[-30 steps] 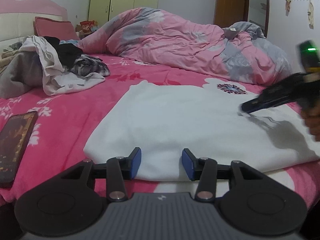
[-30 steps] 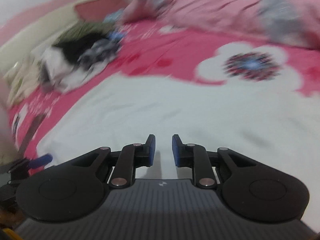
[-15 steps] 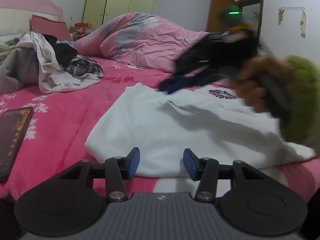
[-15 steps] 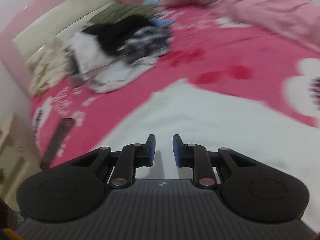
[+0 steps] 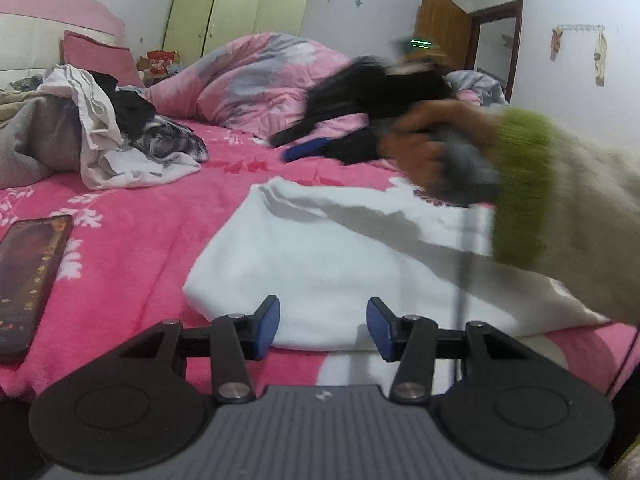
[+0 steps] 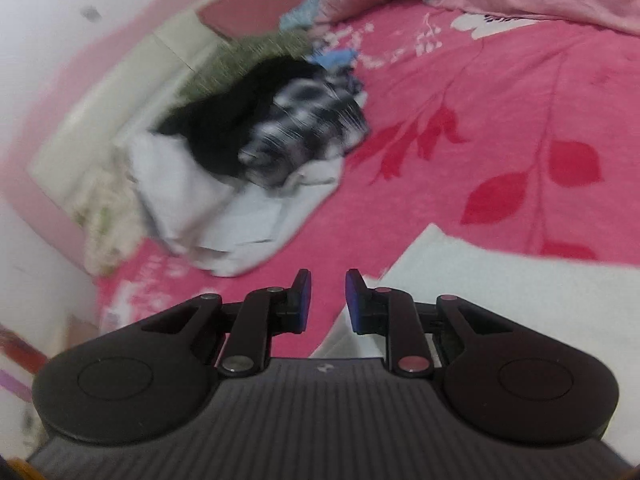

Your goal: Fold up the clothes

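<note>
Left tool (image 5: pixel 323 322) sits low at the near edge of the white garment (image 5: pixel 340 264), jaws spread wide and empty. Right tool (image 6: pixel 327 296), held in a blurred hand (image 5: pixel 424 152), hangs above the pink bed (image 6: pixel 500 92), jaws parted and empty, facing the heap of unfolded clothes (image 6: pixel 256 160). A phone (image 5: pixel 28 280) lies apart.

Fuzzy pink fleece bedspread (image 5: pixel 132 248)
</note>
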A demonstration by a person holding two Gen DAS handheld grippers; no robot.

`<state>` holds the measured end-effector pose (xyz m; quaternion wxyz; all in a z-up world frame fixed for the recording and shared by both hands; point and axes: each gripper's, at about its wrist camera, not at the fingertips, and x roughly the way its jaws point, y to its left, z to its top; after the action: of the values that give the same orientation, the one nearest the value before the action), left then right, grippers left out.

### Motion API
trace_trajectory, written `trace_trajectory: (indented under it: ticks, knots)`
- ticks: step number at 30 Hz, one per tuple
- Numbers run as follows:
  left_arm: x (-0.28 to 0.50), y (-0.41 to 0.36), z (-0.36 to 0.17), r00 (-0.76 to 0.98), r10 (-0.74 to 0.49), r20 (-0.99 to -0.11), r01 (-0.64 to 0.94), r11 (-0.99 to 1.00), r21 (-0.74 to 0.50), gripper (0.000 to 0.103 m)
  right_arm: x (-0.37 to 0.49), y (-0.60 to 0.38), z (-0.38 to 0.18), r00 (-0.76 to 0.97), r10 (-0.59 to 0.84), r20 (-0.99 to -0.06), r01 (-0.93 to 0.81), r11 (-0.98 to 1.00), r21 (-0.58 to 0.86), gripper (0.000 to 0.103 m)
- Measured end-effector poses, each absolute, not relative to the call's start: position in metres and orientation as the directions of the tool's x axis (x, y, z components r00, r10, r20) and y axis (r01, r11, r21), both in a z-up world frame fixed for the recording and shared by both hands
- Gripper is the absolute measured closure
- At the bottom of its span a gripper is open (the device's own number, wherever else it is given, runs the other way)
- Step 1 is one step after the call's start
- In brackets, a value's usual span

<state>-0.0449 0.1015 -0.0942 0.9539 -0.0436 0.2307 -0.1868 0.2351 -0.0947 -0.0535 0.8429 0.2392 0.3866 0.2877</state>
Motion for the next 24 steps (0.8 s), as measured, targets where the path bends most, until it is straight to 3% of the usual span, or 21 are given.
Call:
trace_trajectory:
  ticks: [6,12,15,18,24]
  knots:
    - [-0.039,0.116,-0.087,0.838,-0.367,-0.403,0.299,0.928,-0.222,0.052,0.157,-0.165,-0.044,0.506,0.771,-0.387,-0.258,0.564,0.785,0.084]
    - [-0.021,0.138,-0.093,0.834,-0.334,-0.439,0.180,0.917,-0.356,0.053,0.088,-0.212,-0.091,0.552,0.735,-0.394,-0.101,0.528,0.843,0.084]
    - [-0.020,0.137,-0.088,0.842,-0.308,-0.442,0.162,0.928,-0.336,0.053,0.054,-0.247,-0.119,0.628,0.667,-0.400,0.015,0.504,0.863,0.087]
    - [-0.021,0.128,-0.081,0.848,-0.294,-0.441,0.172,0.939,-0.297,0.053,0.014,-0.281,-0.128,0.709,0.618,-0.340,0.053,0.435,0.899,0.088]
    - [-0.024,0.111,-0.067,0.859,-0.269,-0.435,0.190,0.958,-0.217,0.050,-0.055,-0.335,-0.122,0.816,0.437,-0.379,0.154,0.468,0.870,0.085]
